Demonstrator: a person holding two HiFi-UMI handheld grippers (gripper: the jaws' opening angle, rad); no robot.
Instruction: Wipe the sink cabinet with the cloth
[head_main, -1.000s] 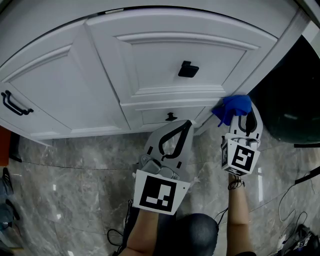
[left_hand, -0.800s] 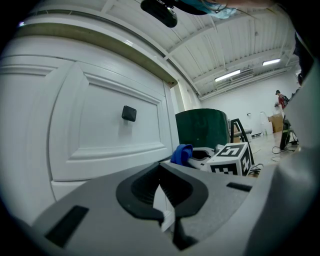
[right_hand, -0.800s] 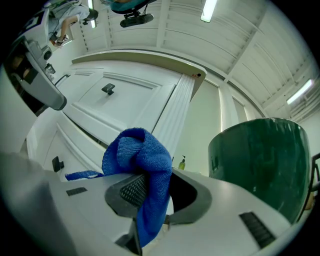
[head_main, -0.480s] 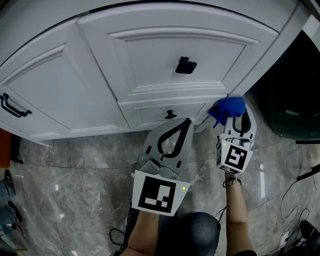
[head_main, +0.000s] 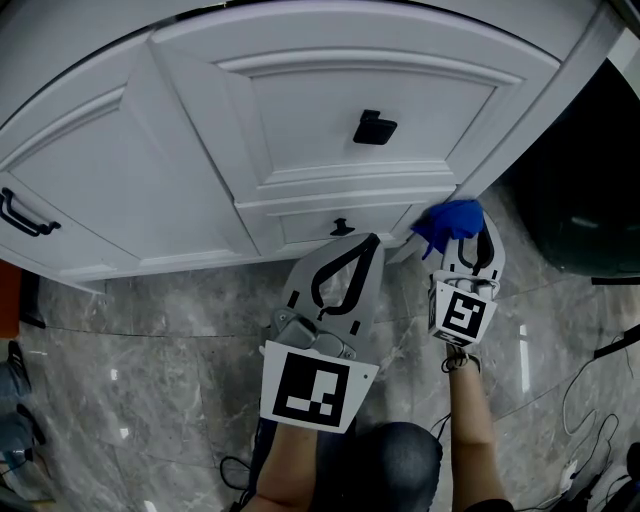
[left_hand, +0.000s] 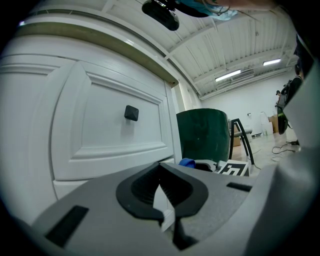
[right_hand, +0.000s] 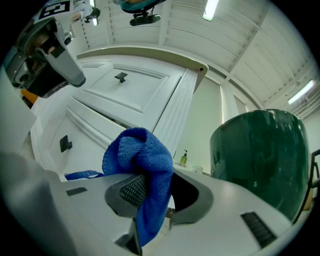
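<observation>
Blue microfibre cloth (right_hand: 142, 160): pinched between the jaws of the right gripper (right_hand: 152, 192), one fold trailing down through the pads, the bulk bunched just ahead of the tips. In the head view the cloth (head_main: 448, 222) sits directly in front of the right gripper (head_main: 470, 245) and appears pressed to the foot of the cabinet's fluted corner post (right_hand: 175, 112).

Left gripper (head_main: 352, 268): jaws pressed together, nothing between them; its own view confirms this (left_hand: 161, 185). It is held beside the right gripper, just off the cabinet's lowest panel, and takes no part in the wiping.

White panelled sink cabinet (head_main: 200, 150): directly ahead of both grippers. Its black square knob (head_main: 374, 128) lies farther up the door, above and ahead of the left gripper. A dark green bin (right_hand: 260, 160) stands beyond the post, to the right gripper's outer side. Grey marble floor (head_main: 160, 370) beneath.

Assessment: wiping is in hand at the lower right corner; most of the door face appears yet to be covered. The next stroke calls for a firm pinch, the cloth bunch flat to the panel, travel toward the left gripper's side, and care around the knob.
</observation>
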